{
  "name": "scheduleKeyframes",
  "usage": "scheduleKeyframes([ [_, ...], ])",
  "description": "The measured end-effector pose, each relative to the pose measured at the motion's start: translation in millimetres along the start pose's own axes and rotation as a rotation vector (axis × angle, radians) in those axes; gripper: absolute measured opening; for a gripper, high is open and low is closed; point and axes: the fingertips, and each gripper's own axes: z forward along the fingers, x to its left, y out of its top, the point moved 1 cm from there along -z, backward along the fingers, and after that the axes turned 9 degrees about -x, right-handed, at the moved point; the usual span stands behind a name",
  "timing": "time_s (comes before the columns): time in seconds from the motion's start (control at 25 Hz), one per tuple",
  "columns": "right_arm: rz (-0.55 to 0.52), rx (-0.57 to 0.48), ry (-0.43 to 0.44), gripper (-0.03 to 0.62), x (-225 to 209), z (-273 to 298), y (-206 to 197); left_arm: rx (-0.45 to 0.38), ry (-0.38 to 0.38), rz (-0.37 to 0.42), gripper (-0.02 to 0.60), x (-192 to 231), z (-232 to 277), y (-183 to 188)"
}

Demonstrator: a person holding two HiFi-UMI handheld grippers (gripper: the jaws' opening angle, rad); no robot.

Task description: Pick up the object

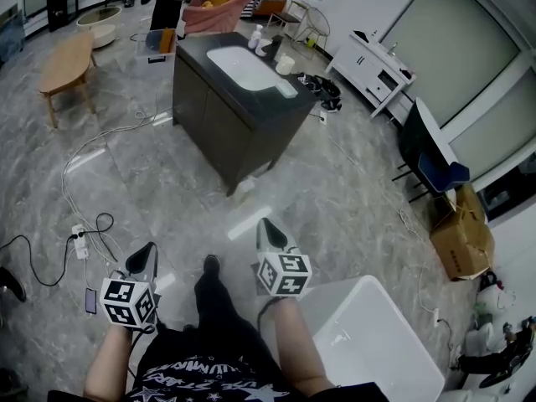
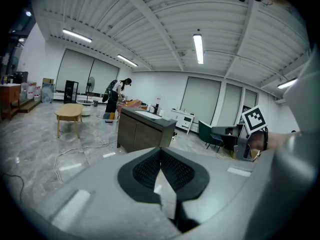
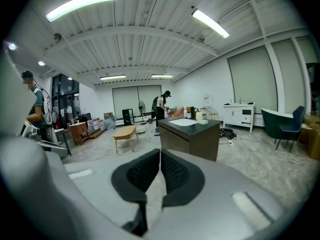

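A dark cabinet (image 1: 239,111) with a white basin (image 1: 243,67) set in its top stands ahead of me on the floor. A white cup (image 1: 286,64) and small bottles (image 1: 256,37) sit on its far end. My left gripper (image 1: 150,247) is held low at the left, shut, with nothing between its pads (image 2: 150,166). My right gripper (image 1: 264,224) is also shut and empty, its tips aimed at the cabinet (image 3: 192,134), about a step short of it. Both are well away from the items on the top.
Cables and a power strip (image 1: 79,243) lie on the floor at the left. A wooden table (image 1: 67,61) stands far left. A white tub (image 1: 377,342) is at my right, a cardboard box (image 1: 461,233) and dark chair (image 1: 431,162) further right. A person (image 2: 117,91) works behind the cabinet.
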Motion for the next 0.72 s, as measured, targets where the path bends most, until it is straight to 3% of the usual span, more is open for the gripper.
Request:
scheduleKeyframes([
  [0.32,0.043,0.003,-0.017,0.250,-41,92,11,0.009,0.031,0.010,0.008,24,85,22],
  [0.72,0.099,0.021,-0.043,0.267,-134,223,55,0.015,0.038,0.025,0.008,36,235,75],
])
